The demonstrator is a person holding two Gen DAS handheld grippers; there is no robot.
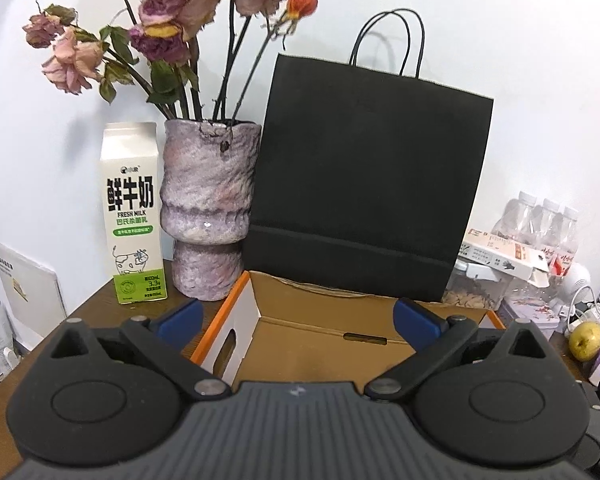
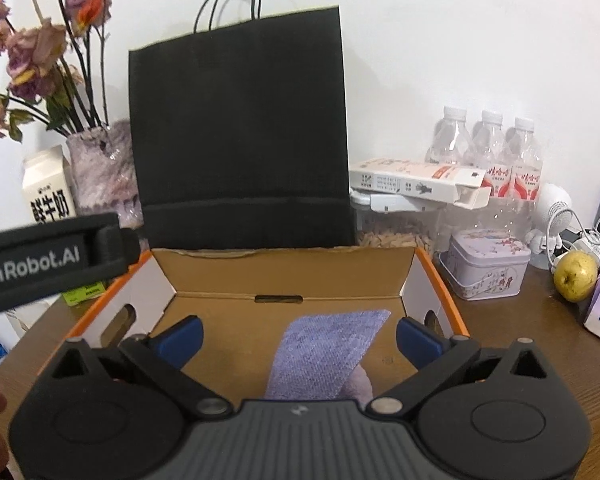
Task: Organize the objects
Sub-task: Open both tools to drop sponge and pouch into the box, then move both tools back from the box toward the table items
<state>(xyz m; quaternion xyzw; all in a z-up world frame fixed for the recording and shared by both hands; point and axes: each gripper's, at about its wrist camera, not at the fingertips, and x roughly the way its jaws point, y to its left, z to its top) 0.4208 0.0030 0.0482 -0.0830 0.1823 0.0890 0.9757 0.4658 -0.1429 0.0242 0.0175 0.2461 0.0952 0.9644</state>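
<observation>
Now purple cloth (image 2: pixel 332 354) flat in cardboard box (image 2: pixel 284 268), between spread right gripper (image 2: pixel 298 334) jaws, untouched

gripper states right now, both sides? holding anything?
Left hand-held gripper: open, holding nothing, over the box.
Right hand-held gripper: open, holding nothing; purple cloth lies in the box below.

We see only part of the purple cloth (image 2: pixel 328 354): its near end is hidden behind the right gripper (image 2: pixel 298 336). The black paper bag (image 1: pixel 370 184) hides the wall behind it, and the small print on the milk carton (image 1: pixel 134 216) is too fine to read.
</observation>
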